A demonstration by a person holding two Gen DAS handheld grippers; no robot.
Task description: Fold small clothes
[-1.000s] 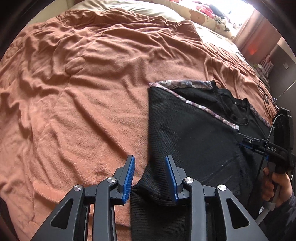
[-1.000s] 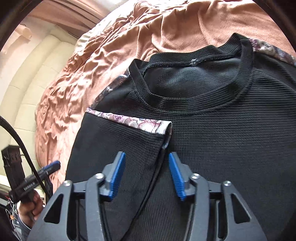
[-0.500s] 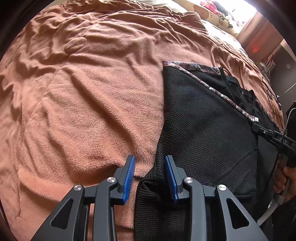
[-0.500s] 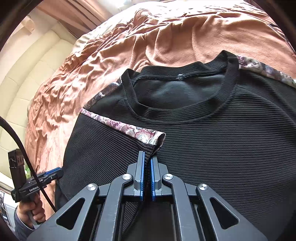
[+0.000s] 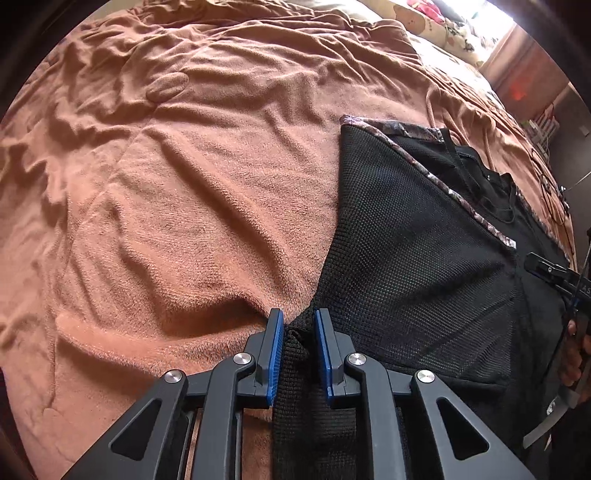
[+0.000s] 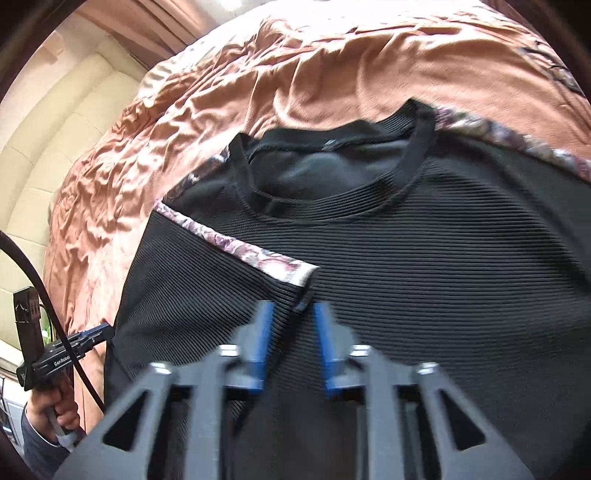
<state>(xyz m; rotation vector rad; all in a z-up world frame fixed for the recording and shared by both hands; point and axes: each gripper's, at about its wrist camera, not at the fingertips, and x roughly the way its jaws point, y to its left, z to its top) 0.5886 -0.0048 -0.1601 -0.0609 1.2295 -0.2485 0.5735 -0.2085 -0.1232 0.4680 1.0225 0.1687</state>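
A black knit top with floral trim lies flat on the bed, its left sleeve folded in over the chest. My left gripper is closing its jaws at the top's lower left corner, and a bunched ridge of black fabric is pinched between the blue pads. In the right wrist view the top fills the middle, neckline away from me. My right gripper hovers just above the folded sleeve's corner; its jaws are opening and the pads stand clear of the cloth.
A rumpled rust-brown blanket covers the bed all around the top. Patterned pillows lie at the far end. A cream padded headboard rises at the left. A hand holds the other gripper, a black cable trailing from it.
My left jaws have narrowed onto the top's lower corner. My right gripper closed on the folded sleeve's edge, then opened again and lifted off it; the sleeve stays folded in.
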